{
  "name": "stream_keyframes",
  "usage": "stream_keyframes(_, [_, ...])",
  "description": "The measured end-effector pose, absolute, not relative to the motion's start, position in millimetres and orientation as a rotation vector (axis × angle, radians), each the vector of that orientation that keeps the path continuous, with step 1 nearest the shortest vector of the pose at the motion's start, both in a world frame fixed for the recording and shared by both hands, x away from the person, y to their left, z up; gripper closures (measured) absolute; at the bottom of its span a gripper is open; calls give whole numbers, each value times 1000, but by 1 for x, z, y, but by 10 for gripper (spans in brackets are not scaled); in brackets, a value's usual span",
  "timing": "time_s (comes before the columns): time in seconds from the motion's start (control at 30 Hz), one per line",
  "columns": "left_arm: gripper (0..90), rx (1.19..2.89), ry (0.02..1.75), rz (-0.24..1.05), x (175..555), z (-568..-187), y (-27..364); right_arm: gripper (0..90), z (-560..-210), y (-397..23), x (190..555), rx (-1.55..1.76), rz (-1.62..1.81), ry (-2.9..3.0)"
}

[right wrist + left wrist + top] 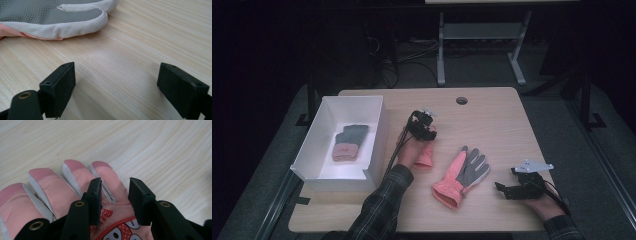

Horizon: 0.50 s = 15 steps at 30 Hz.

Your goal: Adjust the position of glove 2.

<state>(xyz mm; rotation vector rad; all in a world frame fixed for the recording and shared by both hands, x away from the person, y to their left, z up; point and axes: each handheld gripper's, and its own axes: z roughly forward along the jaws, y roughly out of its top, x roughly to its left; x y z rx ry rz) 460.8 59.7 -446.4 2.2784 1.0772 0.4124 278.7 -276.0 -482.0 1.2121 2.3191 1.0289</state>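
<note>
High view: wooden desk (492,120) under dim light. White box (324,170) at its left edge, a grey-and-pink glove pair (348,142) lying inside on the bottom. Near the desk's middle, left tongs (424,131) in a hand with a plaid sleeve (382,205), lowered onto a pink glove (425,156), mostly covered by hand and tool, only its cuff end poking out toward the near edge. Just to the right, well clear of the first, a second glove (462,176) lying palm up, grey palm, pink cuff toward the near edge, fingers pointing away. Farther right, near the desk's right edge, right tongs (507,190) resting low on the desk, grey three-cornered plate on top, aimed leftward at the palm-up glove, apart from it.

Left gripper view: left tongs (115,195) released, jaws partly apart, no pad pressing the fabric. Pink glove (62,187) flat on the wood beneath, back side up, four pink fingers with pale side seams fanned away from the camera, a cartoon print and red lettering between the jaw bases. Left jaw over the gap beside the innermost finger, right jaw past the glove's edge above bare wood.

Right gripper view: right tongs (116,80) released, jaws wide apart, bare wood between them. Second glove (50,17) ahead at upper left, dotted grey palm, white edging, not touched.
</note>
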Motion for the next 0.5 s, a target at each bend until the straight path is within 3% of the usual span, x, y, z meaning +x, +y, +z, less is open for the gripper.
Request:
stream_keyframes(0.1, [661,2288,1074,414,462,-450,59,147,-482,-276,279,1213,1028,2318])
stream_keyframes(0.27, [836,2306,1048,410,462,-451,58,148,-482,-276,279,1215,1027,2316])
stream_keyframes(0.5, [887,2272,967,305,457,-437,61,150,-482,-276,279,1226,1029,2311])
